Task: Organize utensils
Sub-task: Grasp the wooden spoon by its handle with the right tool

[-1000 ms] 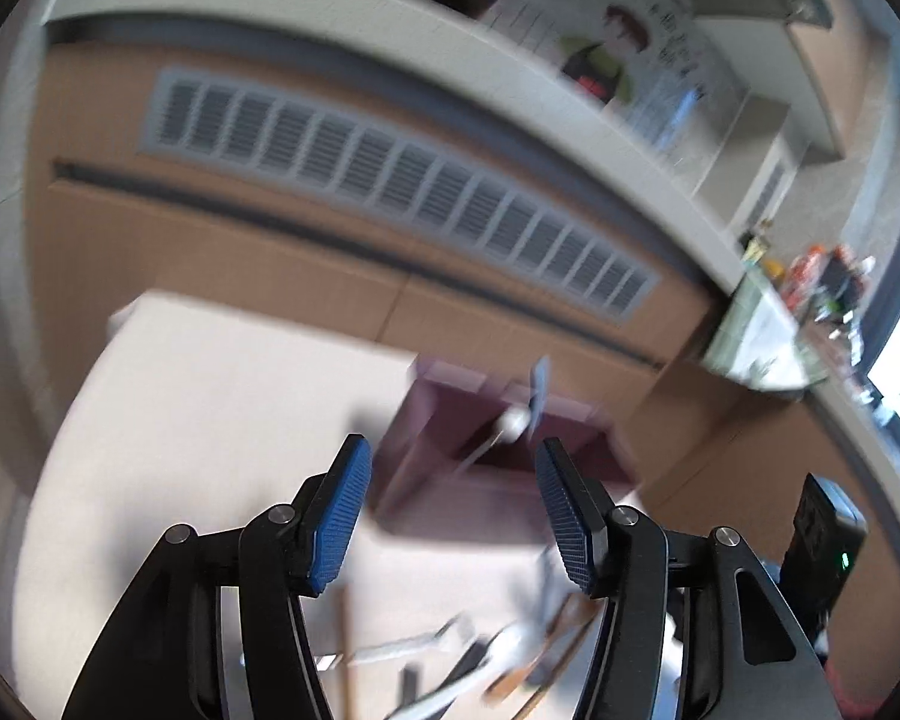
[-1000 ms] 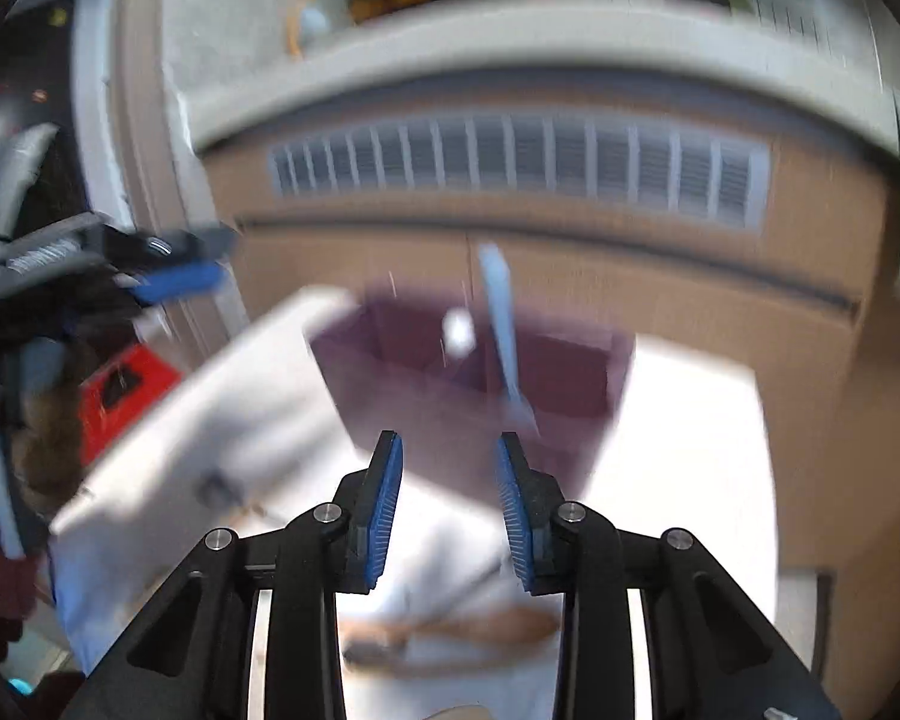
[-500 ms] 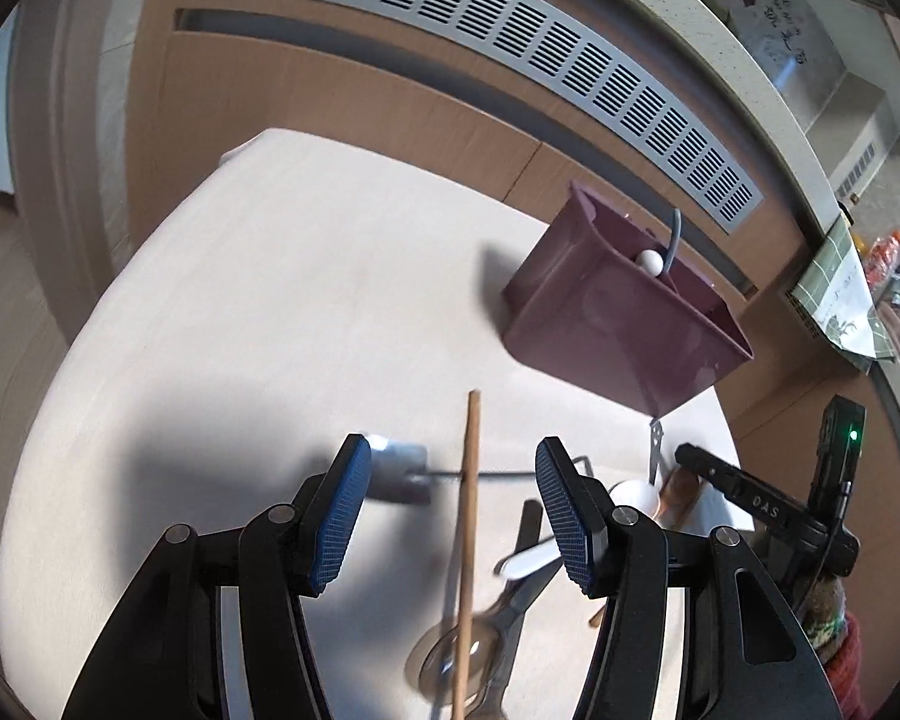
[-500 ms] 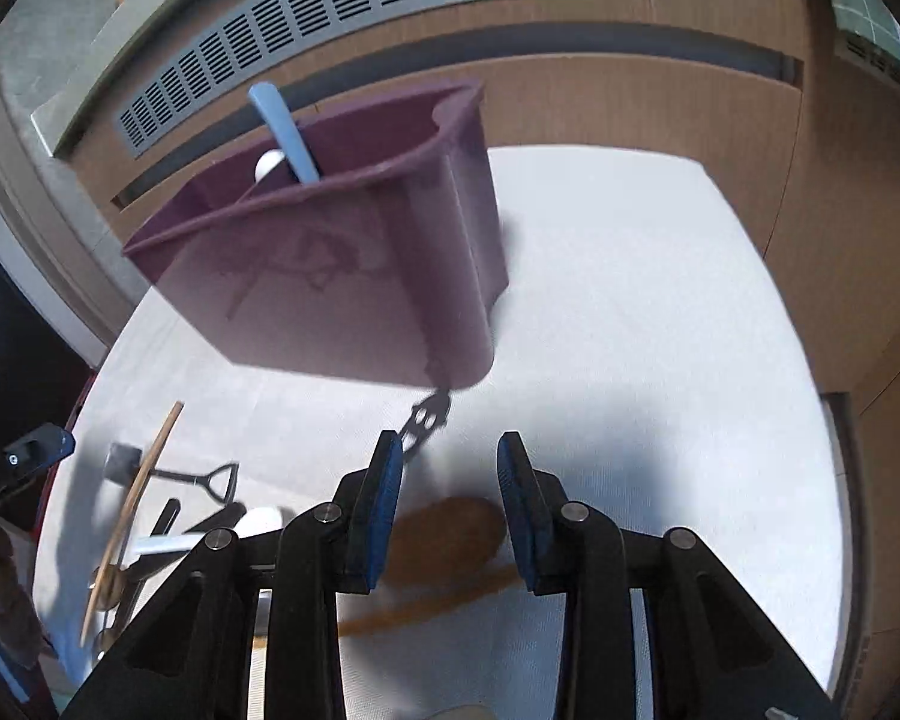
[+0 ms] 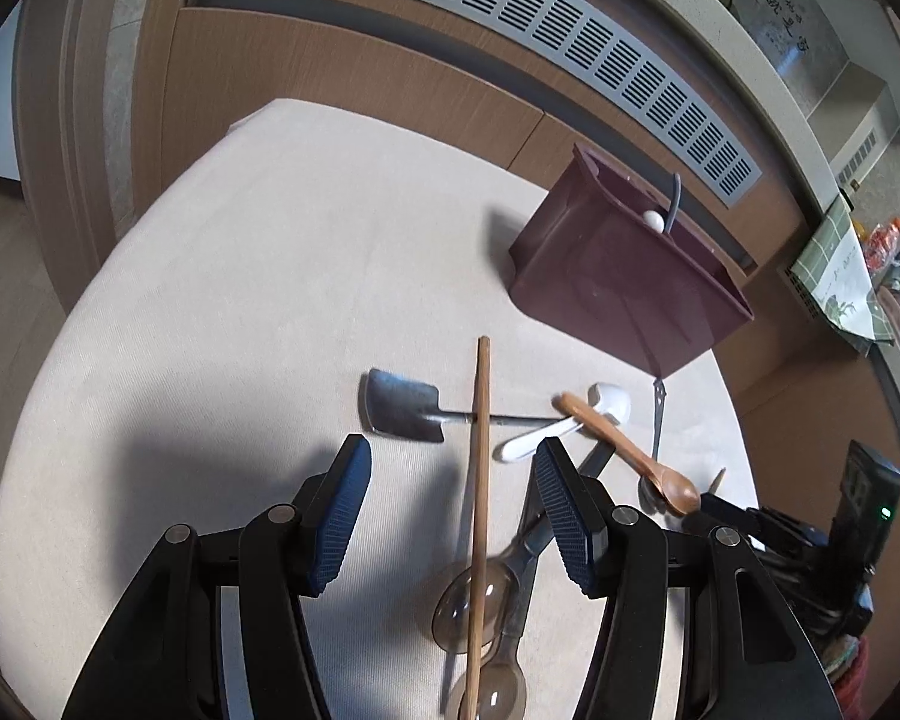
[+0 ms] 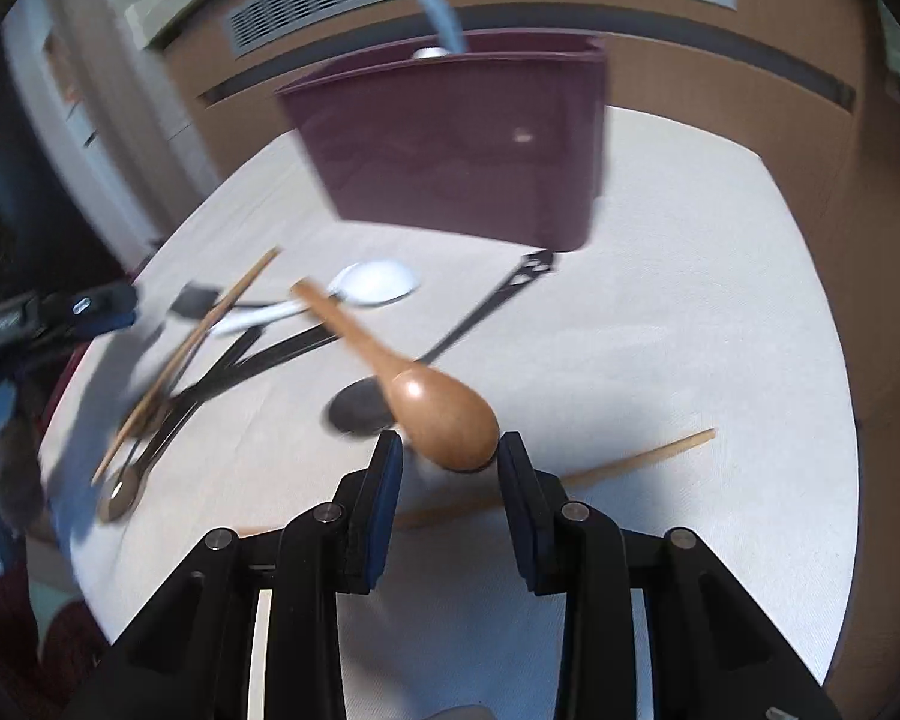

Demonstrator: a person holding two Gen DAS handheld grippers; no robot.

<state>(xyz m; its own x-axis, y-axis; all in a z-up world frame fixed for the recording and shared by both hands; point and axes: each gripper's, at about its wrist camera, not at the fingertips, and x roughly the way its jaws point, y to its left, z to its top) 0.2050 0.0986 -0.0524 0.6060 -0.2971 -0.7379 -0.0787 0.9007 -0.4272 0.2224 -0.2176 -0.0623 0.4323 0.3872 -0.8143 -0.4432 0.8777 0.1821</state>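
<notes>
A maroon utensil holder [image 5: 624,282] [image 6: 468,138] stands at the far side of the cloth-covered table [image 5: 240,276], with a blue-grey handle [image 6: 444,24] sticking out of it. Loose utensils lie in front of it: a shovel-shaped spoon [image 5: 402,408], a white spoon [image 5: 606,405], a wooden spoon [image 5: 624,450] and clear spoons [image 5: 480,600]. My left gripper [image 5: 453,468] is open over a wooden chopstick [image 5: 481,420] that runs between its jaws. My right gripper [image 6: 450,450] is open, low over the table, with the wooden spoon's bowl [image 6: 444,414] between its fingertips.
A second chopstick [image 6: 642,456] lies across the table under my right gripper. A dark spoon [image 6: 360,408] lies beside the wooden spoon's bowl. A wooden cabinet front with a vent grille [image 5: 510,48] rises just behind the table. My left gripper [image 6: 60,312] shows at the left edge.
Both grippers have tipped down from the cabinet front and sunk toward the table. The right one has dropped around the wooden spoon's bowl. Neither jaw width has visibly changed.
</notes>
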